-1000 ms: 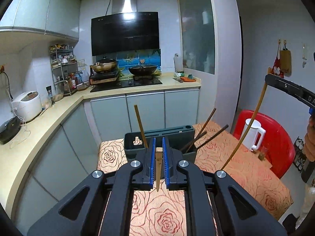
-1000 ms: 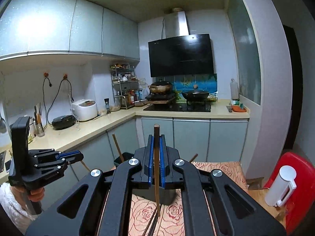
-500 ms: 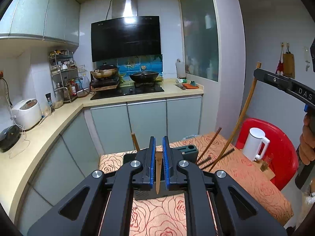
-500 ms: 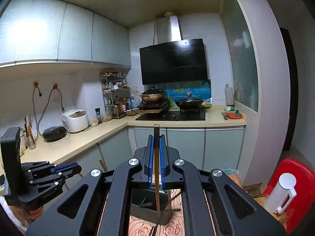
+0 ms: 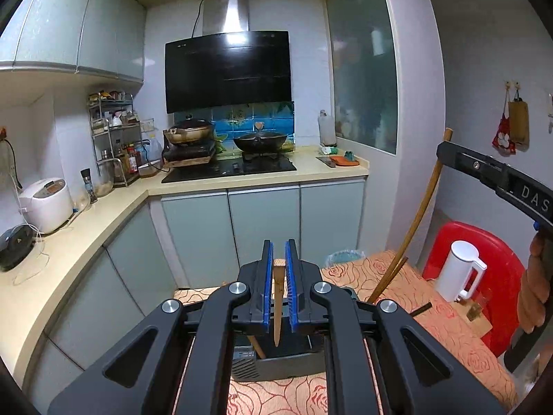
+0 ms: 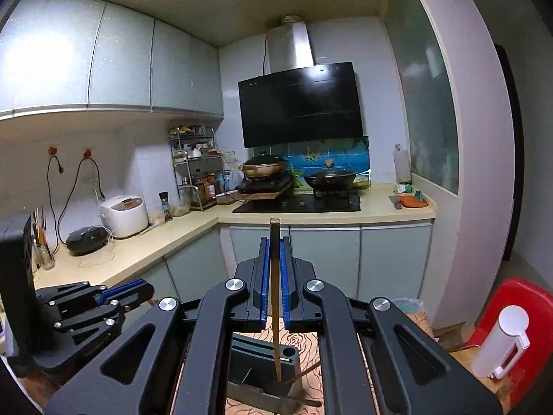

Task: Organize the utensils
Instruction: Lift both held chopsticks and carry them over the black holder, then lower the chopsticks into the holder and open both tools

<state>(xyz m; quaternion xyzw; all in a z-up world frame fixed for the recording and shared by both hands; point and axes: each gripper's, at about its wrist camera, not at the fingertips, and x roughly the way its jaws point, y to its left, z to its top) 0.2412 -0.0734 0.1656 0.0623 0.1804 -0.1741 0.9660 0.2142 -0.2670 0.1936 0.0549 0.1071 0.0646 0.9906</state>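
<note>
- Now your left gripper (image 5: pixel 279 288) pinches a short chopstick (image 5: pixel 277 306) tip-down, presumably for dropping into the dark holder (image 5: pixel 276 359) at six o'clock.
- Your right gripper (image 6: pixel 274 278) clamps a long chopstick (image 6: pixel 275 297) upright, its tip above the same holder's (image 6: pixel 266 359) slots.

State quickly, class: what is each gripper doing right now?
Left gripper: closed on a short wooden chopstick.
Right gripper: closed on a long wooden chopstick, tip down over the dark utensil holder.

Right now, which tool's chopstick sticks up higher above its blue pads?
The right tool's chopstick: its top rises above the pads; the left tool's chopstick ends among them.
</note>
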